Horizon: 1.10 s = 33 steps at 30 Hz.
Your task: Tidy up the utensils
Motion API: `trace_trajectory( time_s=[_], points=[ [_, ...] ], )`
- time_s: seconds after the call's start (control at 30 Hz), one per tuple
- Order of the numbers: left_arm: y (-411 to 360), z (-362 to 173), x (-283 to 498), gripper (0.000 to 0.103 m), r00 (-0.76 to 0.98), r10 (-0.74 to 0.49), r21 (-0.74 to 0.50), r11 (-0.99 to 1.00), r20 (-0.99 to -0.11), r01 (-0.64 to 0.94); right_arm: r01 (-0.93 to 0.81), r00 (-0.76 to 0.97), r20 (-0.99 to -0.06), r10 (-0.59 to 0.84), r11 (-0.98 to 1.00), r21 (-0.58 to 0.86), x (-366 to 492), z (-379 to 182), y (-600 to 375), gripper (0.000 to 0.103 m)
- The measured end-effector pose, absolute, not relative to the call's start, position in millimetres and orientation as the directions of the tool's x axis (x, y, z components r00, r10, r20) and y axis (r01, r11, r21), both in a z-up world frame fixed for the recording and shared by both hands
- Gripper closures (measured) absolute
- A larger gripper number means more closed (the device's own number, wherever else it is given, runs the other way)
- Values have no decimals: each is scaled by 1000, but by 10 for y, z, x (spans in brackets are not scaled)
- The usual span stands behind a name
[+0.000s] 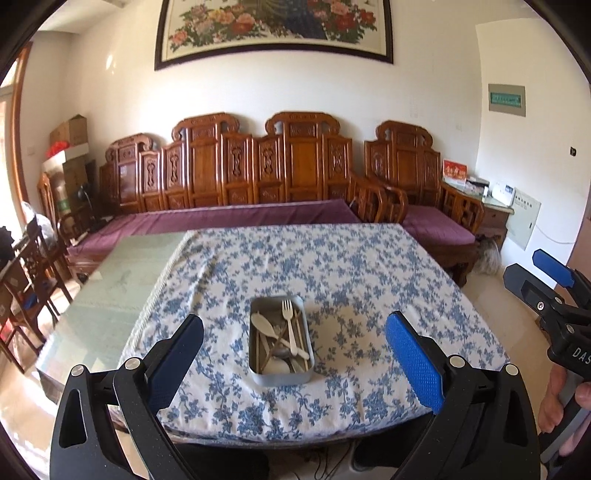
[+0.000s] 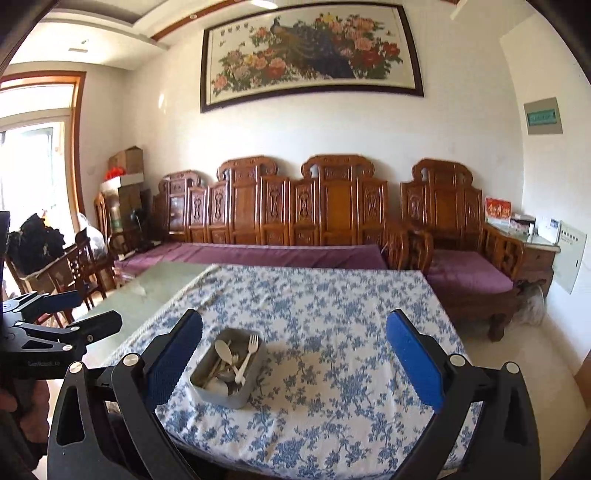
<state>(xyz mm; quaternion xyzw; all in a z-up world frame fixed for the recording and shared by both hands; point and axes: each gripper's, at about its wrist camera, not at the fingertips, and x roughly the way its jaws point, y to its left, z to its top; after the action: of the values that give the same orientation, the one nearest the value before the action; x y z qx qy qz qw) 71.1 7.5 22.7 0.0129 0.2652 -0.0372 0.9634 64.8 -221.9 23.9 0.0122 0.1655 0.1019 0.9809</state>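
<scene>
Left gripper (image 1: 293,354) and right gripper (image 2: 294,349): jaws wide, empty, near the tin (image 1: 281,376). Utensils inside overlap; only the white fork (image 1: 291,326) is distinct.

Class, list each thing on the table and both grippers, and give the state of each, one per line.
Left gripper: open, empty, held back from the table.
Right gripper: open, empty.
Tin: lidless, holding utensils.
White fork: lying in the tin, tines pointing away.
White spoon: lying in the tin.
Tablecloth: spread over part of the table.

painting (image 1: 275,26) cropped at top edge, lower utensils (image 1: 275,360) in tin (image 1: 280,378) tangled, indistinct
</scene>
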Motion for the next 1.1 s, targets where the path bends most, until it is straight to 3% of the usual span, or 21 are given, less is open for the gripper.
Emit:
trace_trajectory(
  time_s=[0.37, 1.1],
  points=[
    [64, 431, 501, 8, 902, -19, 24, 999, -431, 33, -185, 944, -271, 189, 982, 40, 509, 429, -2208, 3],
    [103, 396, 457, 8, 906, -16, 22, 999, -423, 27, -175, 939, -293, 181, 983, 48, 575, 354, -2218, 3]
  ],
)
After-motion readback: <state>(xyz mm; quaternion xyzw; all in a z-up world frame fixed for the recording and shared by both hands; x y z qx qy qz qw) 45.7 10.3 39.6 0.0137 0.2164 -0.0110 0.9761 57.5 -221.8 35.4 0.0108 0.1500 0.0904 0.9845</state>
